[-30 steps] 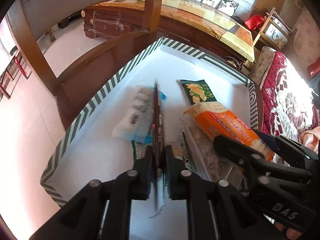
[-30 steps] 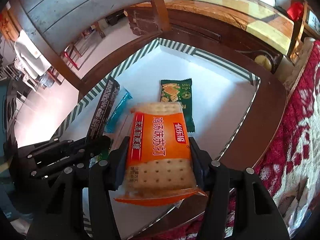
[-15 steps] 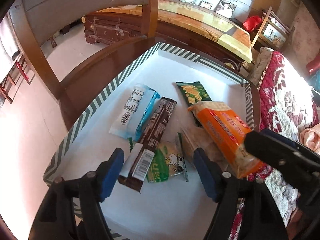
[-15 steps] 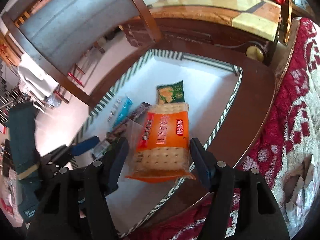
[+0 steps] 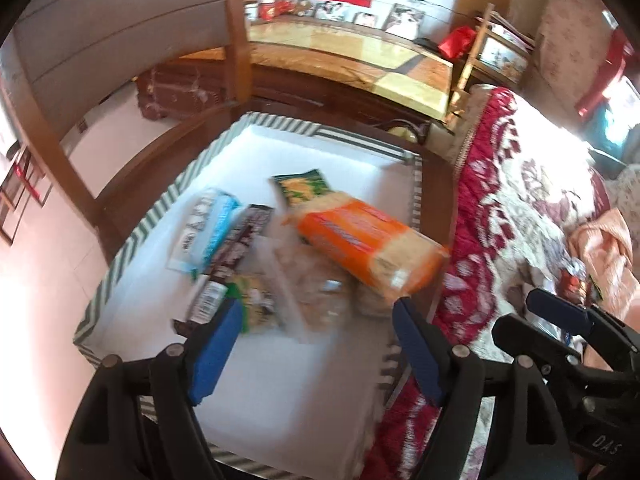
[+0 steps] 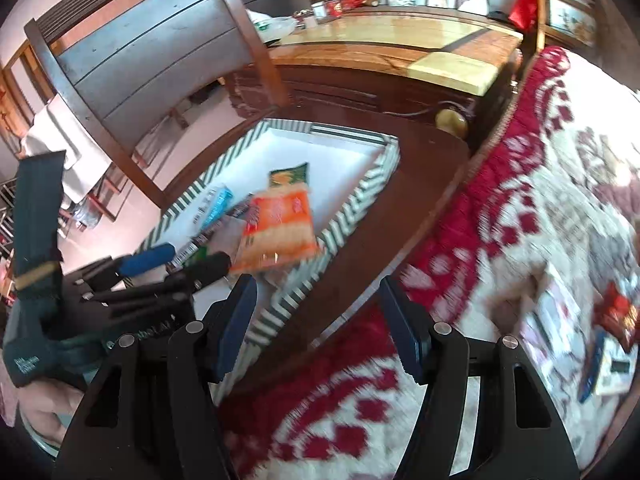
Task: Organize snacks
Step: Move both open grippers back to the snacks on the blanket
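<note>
A white tray with a green-striped rim [image 5: 132, 240] holds several snacks. An orange cracker pack [image 5: 360, 240] lies tilted on a clear bag of biscuits [image 5: 320, 288]. Beside them lie a dark brown bar [image 5: 236, 252], a blue-white packet [image 5: 208, 228] and a green packet [image 5: 304, 188]. My left gripper [image 5: 316, 320] hovers over the tray's near end, its jaws opening with nothing between them. My right gripper [image 6: 316, 296] is open and empty, above the tray's rim [image 6: 352, 208] and the wooden table edge. The orange pack [image 6: 280, 228] rests in the tray ahead of it.
A red-and-white patterned blanket [image 6: 480, 240] spreads right of the round wooden table, with more loose packets [image 6: 616, 316] on it. A wooden chair frame [image 5: 236, 40] stands behind the tray. A long cabinet [image 5: 360, 56] runs along the far wall.
The left gripper let go of the dark bar, which now lies flat in the tray. The right gripper released the orange pack onto the pile. Both drew back and up, the right toward the blanket.
</note>
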A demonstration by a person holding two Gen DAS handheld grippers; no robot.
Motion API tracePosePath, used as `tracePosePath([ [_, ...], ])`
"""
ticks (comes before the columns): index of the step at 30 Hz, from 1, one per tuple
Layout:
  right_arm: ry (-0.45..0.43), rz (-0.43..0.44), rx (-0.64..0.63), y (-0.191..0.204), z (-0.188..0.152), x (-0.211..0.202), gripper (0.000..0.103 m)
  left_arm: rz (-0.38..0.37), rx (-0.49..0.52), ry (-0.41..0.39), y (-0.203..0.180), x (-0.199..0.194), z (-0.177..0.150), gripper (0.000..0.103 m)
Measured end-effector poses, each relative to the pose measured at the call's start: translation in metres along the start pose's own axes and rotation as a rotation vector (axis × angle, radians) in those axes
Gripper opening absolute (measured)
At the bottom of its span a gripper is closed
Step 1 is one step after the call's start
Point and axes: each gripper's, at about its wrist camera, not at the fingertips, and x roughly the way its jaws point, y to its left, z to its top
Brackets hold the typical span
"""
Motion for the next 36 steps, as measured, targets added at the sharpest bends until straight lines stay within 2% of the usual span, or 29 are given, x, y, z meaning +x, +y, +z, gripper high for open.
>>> tracePosePath([
  [5, -0.018, -0.030, 0.046, -0.025, -0.017, -0.021, 0.064, -0.011, 0.050, -0.030, -0.025, -0.012, -0.004, 0.080],
  [14, -0.042, -0.094, 0.096, -0.066, -0.045, -0.058, 0.064, -0.054, 0.123, -0.038, -0.065, -0.023, -0.010, 0.083],
  [22, -0.037, -0.163, 0.150, -0.104, -0.071, -0.083, 0.064, -0.094, 0.185, -0.011, -0.105, -0.018, -0.020, 0.083],
  [30, -0.037, -0.188, 0.239, -0.143, -0.094, -0.097, 0.064, -0.138, 0.251, 0.032, -0.141, -0.007, -0.030, 0.083],
  [36, -0.031, -0.188, 0.275, -0.158, -0.104, -0.098, 0.064, -0.182, 0.281, 0.069, -0.163, 0.003, -0.030, 0.083],
])
